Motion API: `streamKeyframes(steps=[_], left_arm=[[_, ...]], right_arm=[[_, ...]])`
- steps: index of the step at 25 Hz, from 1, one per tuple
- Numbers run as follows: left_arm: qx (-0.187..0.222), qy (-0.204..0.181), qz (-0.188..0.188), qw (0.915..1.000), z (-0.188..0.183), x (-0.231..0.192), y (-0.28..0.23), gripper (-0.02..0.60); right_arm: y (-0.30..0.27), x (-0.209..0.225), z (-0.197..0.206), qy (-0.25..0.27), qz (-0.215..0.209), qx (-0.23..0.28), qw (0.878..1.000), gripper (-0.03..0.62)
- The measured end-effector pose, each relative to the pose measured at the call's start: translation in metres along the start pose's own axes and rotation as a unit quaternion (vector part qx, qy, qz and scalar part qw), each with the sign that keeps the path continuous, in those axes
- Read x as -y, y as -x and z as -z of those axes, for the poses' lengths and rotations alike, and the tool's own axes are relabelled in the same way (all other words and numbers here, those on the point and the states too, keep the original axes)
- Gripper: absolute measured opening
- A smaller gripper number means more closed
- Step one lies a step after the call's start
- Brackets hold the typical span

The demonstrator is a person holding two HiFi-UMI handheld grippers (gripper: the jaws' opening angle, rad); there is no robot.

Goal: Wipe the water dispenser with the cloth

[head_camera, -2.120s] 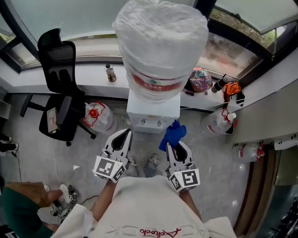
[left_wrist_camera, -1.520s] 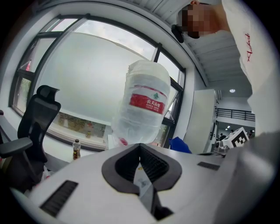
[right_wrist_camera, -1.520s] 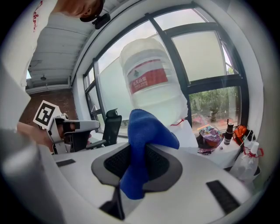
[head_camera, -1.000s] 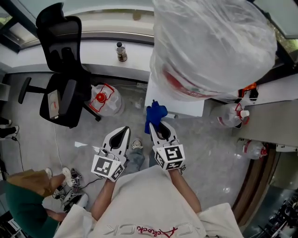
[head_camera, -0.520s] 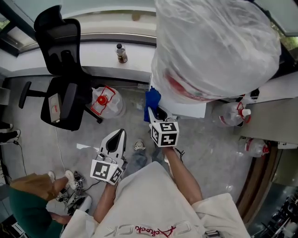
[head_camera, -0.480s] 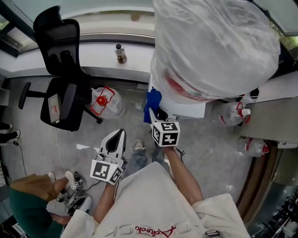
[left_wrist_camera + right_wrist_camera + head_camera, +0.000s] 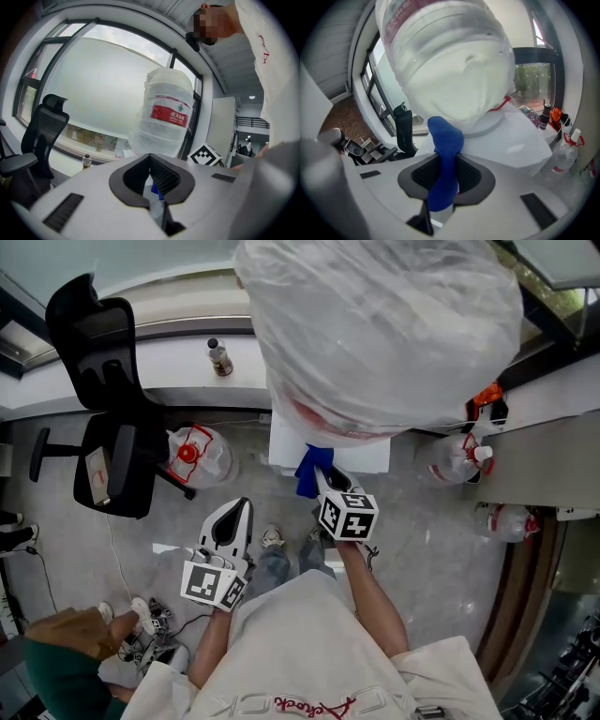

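Red label (image 7: 171, 115) with white characters on the plastic-wrapped bottle (image 7: 375, 324), too small to read. Black-and-white square markers (image 7: 349, 515) on both gripper cubes. Right gripper (image 7: 322, 482) clamped on the blue cloth (image 7: 309, 468), up at the near edge of the white water dispenser (image 7: 281, 442); contact hard to tell. Left gripper (image 7: 240, 507) off to the left, jaws together, holding nothing. Most of the dispenser hidden beneath the bottle.

Soft daylight was admitted through the large far window (image 7: 98, 89); glare was cast on the plastic-wrapped clear water bottle (image 7: 445, 61). Gripper views were bowed and darkened at the edges.
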State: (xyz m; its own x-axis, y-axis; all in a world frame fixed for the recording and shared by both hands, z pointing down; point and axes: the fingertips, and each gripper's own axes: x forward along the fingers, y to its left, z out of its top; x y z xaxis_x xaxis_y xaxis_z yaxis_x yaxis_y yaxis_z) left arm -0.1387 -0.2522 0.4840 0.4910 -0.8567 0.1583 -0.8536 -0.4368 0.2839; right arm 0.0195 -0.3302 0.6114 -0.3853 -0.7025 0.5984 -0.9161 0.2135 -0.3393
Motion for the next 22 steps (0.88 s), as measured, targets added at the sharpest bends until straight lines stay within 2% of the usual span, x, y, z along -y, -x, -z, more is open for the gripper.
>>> streamKeyframes(steps=[12, 22], left_arm=[[0.0, -0.012, 0.042, 0.9991, 0.002, 0.051, -0.037, 0.011], [-0.007, -0.024, 0.063, 0.9977, 0.003, 0.087, -0.063, 0.011]], right_arm=[[0.061, 0.114, 0.0, -0.03, 0.083, 0.028, 0.996, 0.097], [0.094, 0.177, -0.004, -0.059, 0.123, 0.051, 0.989, 0.097]])
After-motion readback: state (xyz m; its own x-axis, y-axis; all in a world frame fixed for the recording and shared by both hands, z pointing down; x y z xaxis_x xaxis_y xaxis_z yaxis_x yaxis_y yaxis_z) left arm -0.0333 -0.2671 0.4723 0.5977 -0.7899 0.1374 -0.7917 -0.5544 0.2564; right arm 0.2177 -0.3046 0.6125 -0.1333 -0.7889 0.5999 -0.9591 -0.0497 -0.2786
